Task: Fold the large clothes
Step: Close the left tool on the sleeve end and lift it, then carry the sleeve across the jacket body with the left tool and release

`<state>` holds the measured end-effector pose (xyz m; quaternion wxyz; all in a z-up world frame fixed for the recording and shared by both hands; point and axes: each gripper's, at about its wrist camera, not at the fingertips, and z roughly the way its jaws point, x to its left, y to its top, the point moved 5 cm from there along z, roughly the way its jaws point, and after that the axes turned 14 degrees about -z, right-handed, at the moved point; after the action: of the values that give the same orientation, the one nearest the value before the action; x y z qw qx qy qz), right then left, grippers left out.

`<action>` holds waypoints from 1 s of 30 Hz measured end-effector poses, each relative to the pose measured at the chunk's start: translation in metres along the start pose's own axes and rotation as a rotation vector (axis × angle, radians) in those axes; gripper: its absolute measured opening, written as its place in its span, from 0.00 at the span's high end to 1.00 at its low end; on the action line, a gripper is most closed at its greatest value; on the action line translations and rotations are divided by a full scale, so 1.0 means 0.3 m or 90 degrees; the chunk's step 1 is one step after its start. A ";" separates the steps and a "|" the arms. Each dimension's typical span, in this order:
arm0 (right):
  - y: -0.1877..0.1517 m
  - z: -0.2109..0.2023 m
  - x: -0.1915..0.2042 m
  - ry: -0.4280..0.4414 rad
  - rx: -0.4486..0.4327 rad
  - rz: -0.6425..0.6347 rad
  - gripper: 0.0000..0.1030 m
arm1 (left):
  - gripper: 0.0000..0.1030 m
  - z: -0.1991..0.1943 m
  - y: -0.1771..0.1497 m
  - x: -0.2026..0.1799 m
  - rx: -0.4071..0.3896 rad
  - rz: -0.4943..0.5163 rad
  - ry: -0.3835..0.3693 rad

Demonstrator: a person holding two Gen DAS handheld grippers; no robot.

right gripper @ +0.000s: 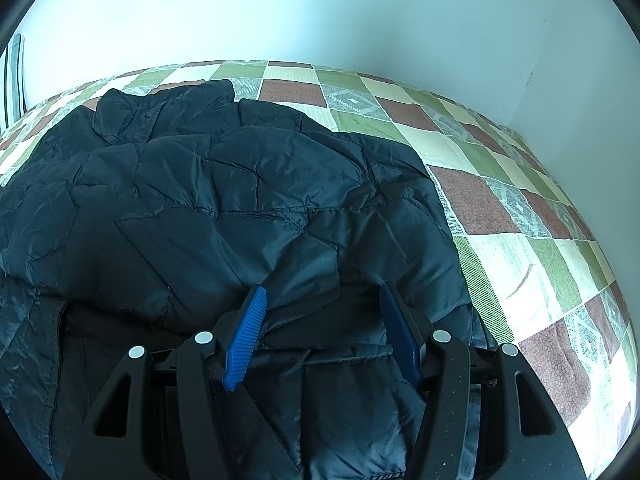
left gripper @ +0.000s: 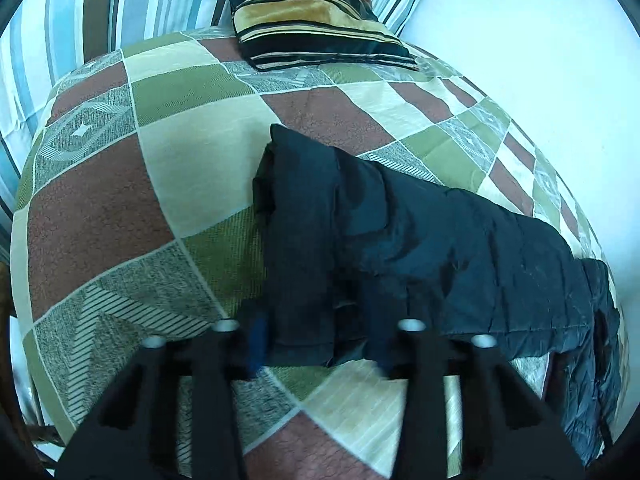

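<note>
A dark navy quilted jacket [left gripper: 440, 240] lies on the checked bedspread [left gripper: 120, 208], partly folded, with a sleeve end reaching toward my left gripper [left gripper: 320, 340]. That gripper is open, its blue pads either side of the sleeve's near edge, blurred. In the right wrist view the jacket [right gripper: 240, 200] fills the left and middle. My right gripper [right gripper: 320, 308] is open over the jacket's body, blue pads [right gripper: 246, 336] spread wide with cloth between and under them, not pinched.
A striped gold, black and brown cushion [left gripper: 316, 16] lies at the bed's head, with a blue striped pillow [left gripper: 120, 0] behind. A white wall [right gripper: 320, 12] runs along the bed's far side and meets a corner [right gripper: 532, 80].
</note>
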<state>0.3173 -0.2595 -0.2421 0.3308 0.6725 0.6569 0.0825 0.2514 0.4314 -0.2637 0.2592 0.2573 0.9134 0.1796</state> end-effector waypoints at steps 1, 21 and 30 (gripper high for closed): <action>0.000 0.000 0.000 0.000 0.000 0.000 0.43 | 0.89 -0.004 0.004 -0.004 -0.005 0.002 0.001; 0.001 0.003 0.001 0.004 -0.001 0.008 0.43 | 0.94 -0.401 -0.116 -0.762 -0.153 0.252 -0.146; -0.004 0.008 -0.009 0.015 -0.004 0.015 0.43 | 0.94 -0.449 -0.458 -1.166 -0.111 0.386 -0.238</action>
<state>0.3172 -0.2630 -0.2437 0.3243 0.6780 0.6526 0.0963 0.3798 0.0978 -0.0857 0.3774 0.5219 0.7137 0.2753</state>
